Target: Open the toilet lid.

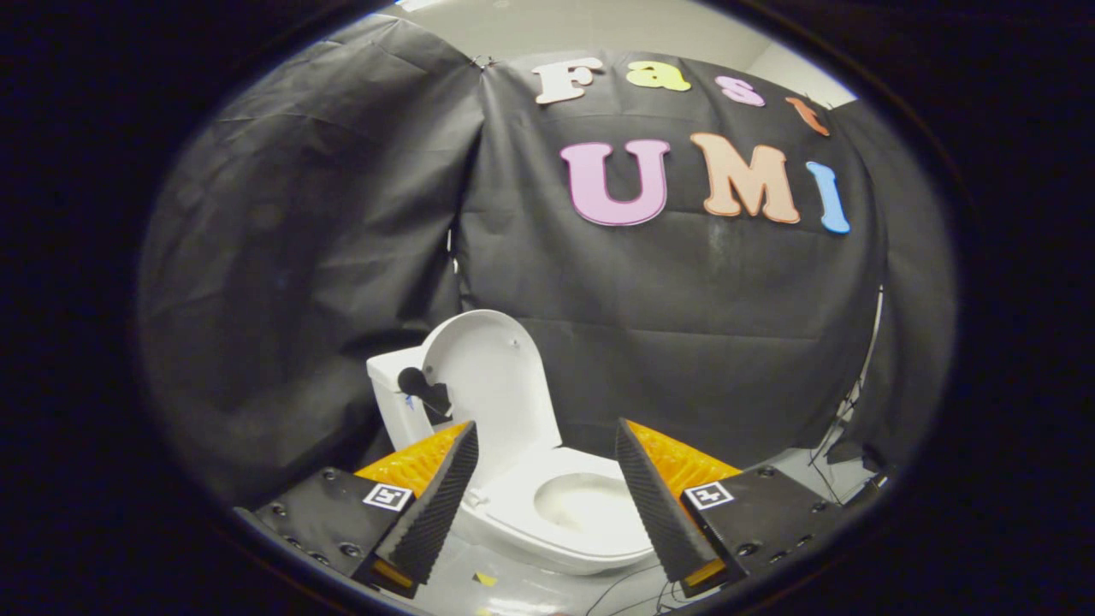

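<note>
Toilet lid (496,376) is seen raised upright against the tank (387,389), beyond and slightly left of the gripper (546,453), whose fingers are spread wide, holding nothing.

So the floor (513,586) I'm looking at is pale and a bit glossy, and it picks up some glare near my tool's (546,441) spread-apart fingers. The white toilet (565,513) sits straight on it, base down, just ahead of and between the fingers. There's a small yellow scrap (485,579) lying in front of the base, plus some thin dark cables (633,590) trailing across toward the right side.
</note>
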The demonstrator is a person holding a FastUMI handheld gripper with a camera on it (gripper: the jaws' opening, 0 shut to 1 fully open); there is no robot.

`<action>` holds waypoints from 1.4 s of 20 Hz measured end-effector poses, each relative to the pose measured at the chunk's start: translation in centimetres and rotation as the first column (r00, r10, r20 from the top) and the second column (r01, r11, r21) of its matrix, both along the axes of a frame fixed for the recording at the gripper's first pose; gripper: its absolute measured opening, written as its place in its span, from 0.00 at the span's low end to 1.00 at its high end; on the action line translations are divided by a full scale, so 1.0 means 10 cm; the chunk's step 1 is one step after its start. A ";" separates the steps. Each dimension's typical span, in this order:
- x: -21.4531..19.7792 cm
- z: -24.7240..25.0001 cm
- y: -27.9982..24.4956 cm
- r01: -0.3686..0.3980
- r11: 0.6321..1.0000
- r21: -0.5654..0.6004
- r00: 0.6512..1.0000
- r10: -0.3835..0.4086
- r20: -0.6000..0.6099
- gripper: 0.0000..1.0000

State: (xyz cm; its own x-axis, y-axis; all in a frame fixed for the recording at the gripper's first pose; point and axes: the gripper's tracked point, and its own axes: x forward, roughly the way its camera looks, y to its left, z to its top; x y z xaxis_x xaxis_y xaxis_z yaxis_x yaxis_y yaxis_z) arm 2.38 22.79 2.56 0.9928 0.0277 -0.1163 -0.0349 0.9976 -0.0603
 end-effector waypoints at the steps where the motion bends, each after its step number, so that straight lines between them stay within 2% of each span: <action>1: 0.00 0.01 0.03 0.000 1.000 0.022 1.000 0.000 0.020 0.99; 8: -0.02 -0.13 -0.06 0.023 0.998 0.054 1.000 -0.023 0.010 0.97; 14: -0.06 -0.19 -0.23 0.071 0.995 0.069 0.997 -0.072 0.003 0.97; 25: -0.07 -0.24 -0.24 0.075 0.995 0.059 0.997 -0.075 -0.009 0.97; 28: -0.09 -0.21 -0.23 0.071 0.997 0.020 0.997 -0.071 0.002 0.96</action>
